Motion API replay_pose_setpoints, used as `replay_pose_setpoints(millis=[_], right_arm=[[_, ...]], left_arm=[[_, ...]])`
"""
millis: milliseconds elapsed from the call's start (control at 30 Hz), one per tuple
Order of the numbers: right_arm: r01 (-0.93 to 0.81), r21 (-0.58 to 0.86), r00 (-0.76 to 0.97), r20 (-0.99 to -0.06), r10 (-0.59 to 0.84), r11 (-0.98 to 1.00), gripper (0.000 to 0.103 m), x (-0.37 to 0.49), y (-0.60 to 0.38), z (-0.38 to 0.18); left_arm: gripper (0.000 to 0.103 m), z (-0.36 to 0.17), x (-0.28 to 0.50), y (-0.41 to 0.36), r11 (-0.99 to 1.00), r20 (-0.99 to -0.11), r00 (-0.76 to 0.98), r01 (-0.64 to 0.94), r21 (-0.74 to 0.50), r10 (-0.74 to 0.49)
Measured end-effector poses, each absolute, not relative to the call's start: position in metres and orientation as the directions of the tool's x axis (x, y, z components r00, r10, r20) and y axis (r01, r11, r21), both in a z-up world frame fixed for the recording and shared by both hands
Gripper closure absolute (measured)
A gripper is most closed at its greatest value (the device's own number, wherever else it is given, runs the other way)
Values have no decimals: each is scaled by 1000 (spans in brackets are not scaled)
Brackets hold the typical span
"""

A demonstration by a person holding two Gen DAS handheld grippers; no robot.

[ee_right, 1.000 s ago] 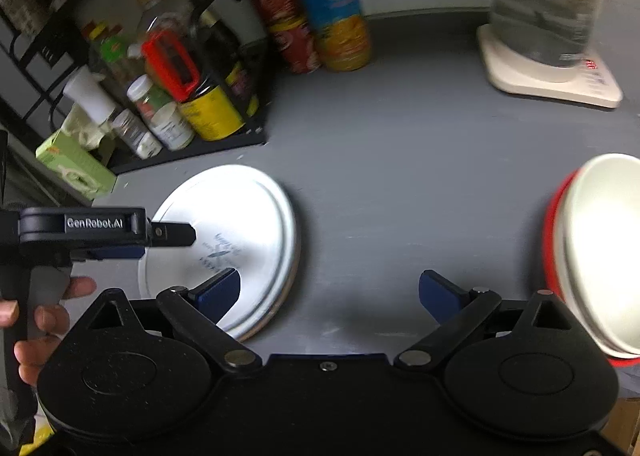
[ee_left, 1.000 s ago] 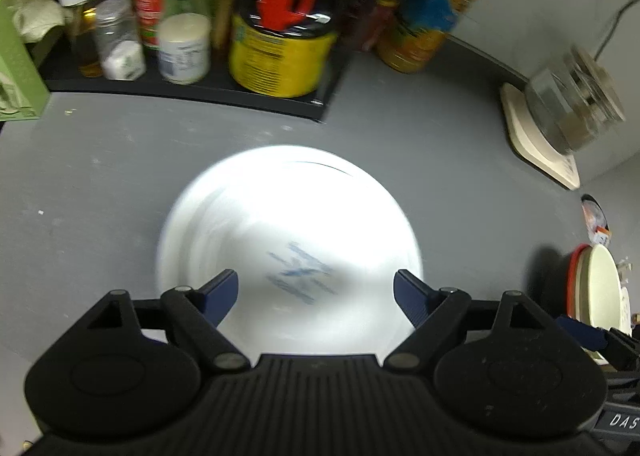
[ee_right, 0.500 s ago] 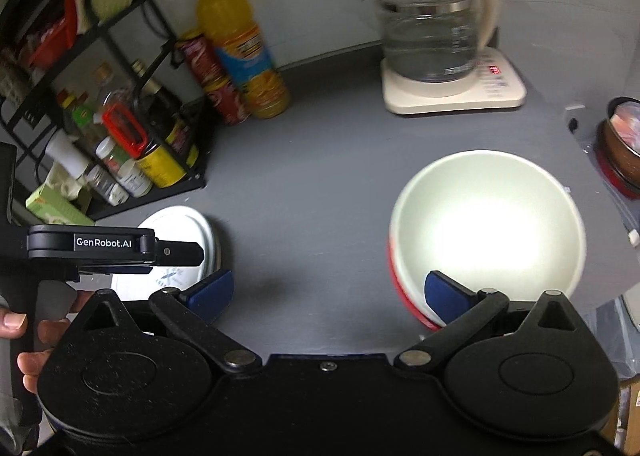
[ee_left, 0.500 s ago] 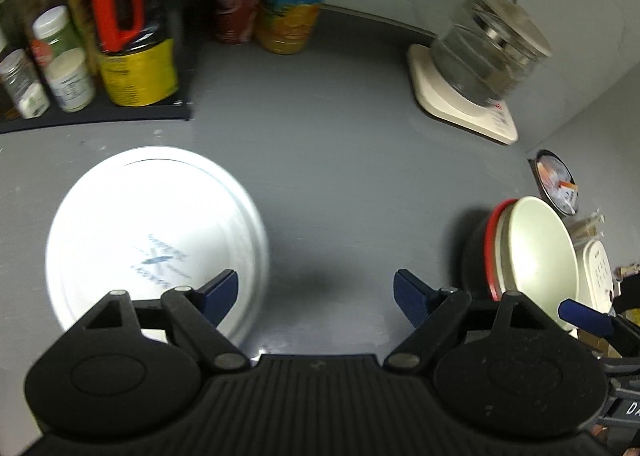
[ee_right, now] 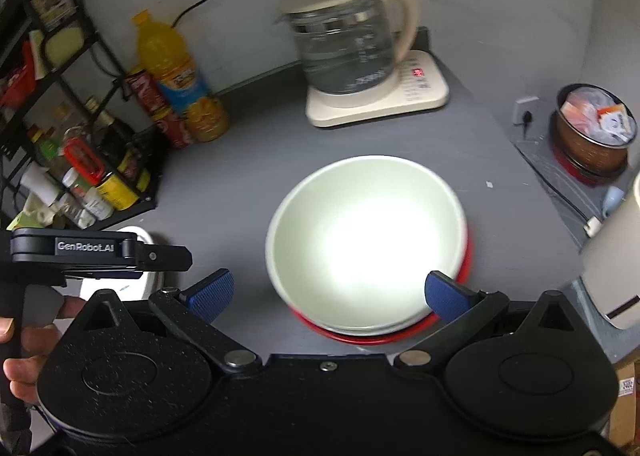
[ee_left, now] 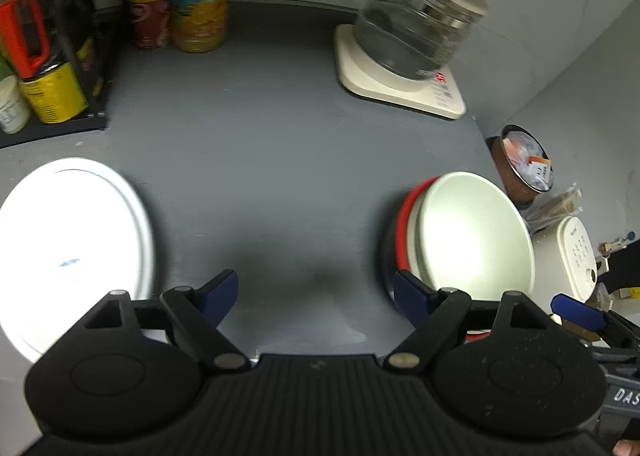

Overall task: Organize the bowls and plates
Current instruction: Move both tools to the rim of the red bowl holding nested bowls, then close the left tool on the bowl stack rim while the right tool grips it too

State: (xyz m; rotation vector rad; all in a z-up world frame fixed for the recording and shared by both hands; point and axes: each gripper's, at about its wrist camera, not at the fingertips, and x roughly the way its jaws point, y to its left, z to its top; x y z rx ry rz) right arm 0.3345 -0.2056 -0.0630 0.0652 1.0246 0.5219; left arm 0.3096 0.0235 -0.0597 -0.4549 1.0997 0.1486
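Note:
A white plate (ee_left: 68, 248) lies flat on the grey counter at the left; its edge also shows in the right wrist view (ee_right: 150, 282) behind the left gripper. A cream bowl (ee_right: 366, 244) sits nested in a red bowl (ee_right: 466, 262) at mid counter; the cream bowl also shows at the right of the left wrist view (ee_left: 476, 236). My left gripper (ee_left: 316, 290) is open and empty over bare counter between plate and bowls. My right gripper (ee_right: 328, 290) is open and empty, its fingers straddling the near rim of the bowls from above.
A glass kettle on a cream base (ee_right: 360, 56) stands at the back. An orange juice bottle (ee_right: 182, 80) and red cans stand at the back left beside a black rack of jars (ee_right: 84, 176). A brown bowl of packets (ee_right: 592, 132) sits beyond the counter's right edge.
Both grippers have swung to the right, away from the white plate. The bowls have come to the middle of the right wrist view, and the plate has slid to the left edge.

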Motion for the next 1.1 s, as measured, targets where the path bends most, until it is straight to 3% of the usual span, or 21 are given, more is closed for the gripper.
replay_pose_setpoints(millis=[400,700,1100], right_arm=[[-335,289,383,-828,410,897,2,360,-246,-91],[-317,315,329,-848,415,895,16,381,-249,-122],[-322,326,269,-869,416,889,36,394,-239,-148]], left_arm=[[20,-78,336,-31,902,-881,454,-310,-299,-136],[24,-99,349,-54,903,-885,453,-329,-275,-105],[48,-121,361,-60,895,-906,416,-369,-251,-82]])
